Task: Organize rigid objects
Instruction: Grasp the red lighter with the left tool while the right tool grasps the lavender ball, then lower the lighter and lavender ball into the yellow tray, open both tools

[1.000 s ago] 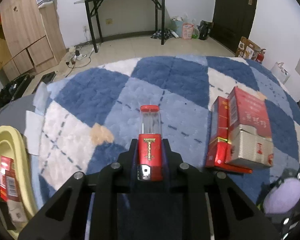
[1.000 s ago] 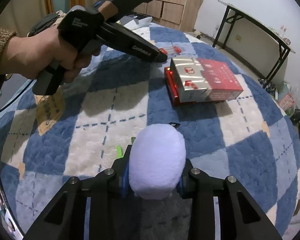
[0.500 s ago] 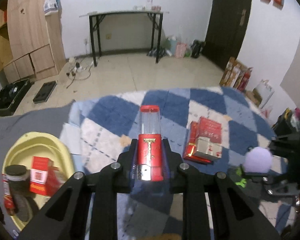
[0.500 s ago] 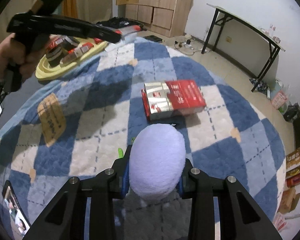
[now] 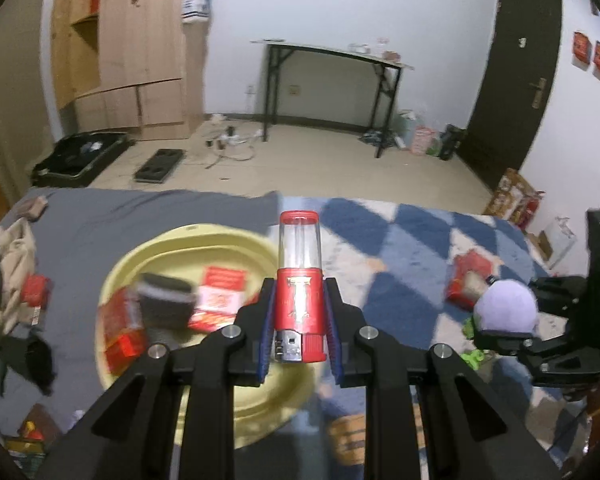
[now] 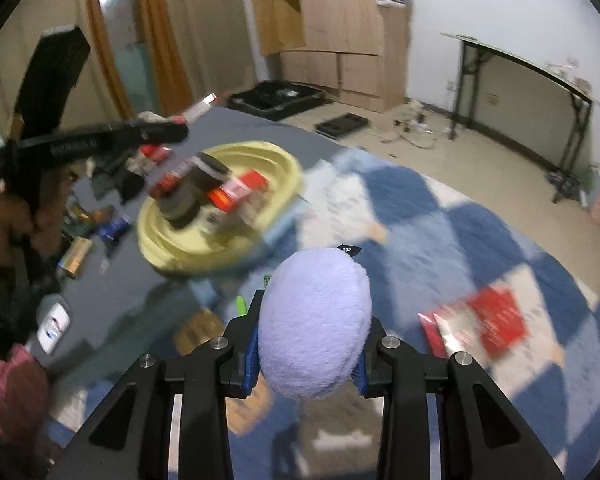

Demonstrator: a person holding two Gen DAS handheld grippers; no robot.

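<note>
Jaws clamped as before (both), lighter [image 5: 299,280] now over yellow basin [image 5: 148,256]

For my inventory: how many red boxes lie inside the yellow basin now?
2 clearly: one red box at the yellow basin's left side, another near its middle. Blur and the dark jar may hide more.

My left gripper [image 5: 299,320] clamped on red lighter [image 5: 299,280], lighter upright between blue-padded fingers [image 5: 265,334]; in right wrist view it is raised at far left, my left hand [image 6: 28,216] on its grip. My right gripper [image 6: 314,344] squeezing lavender plush ball [image 6: 314,322], held level, off to right
</note>
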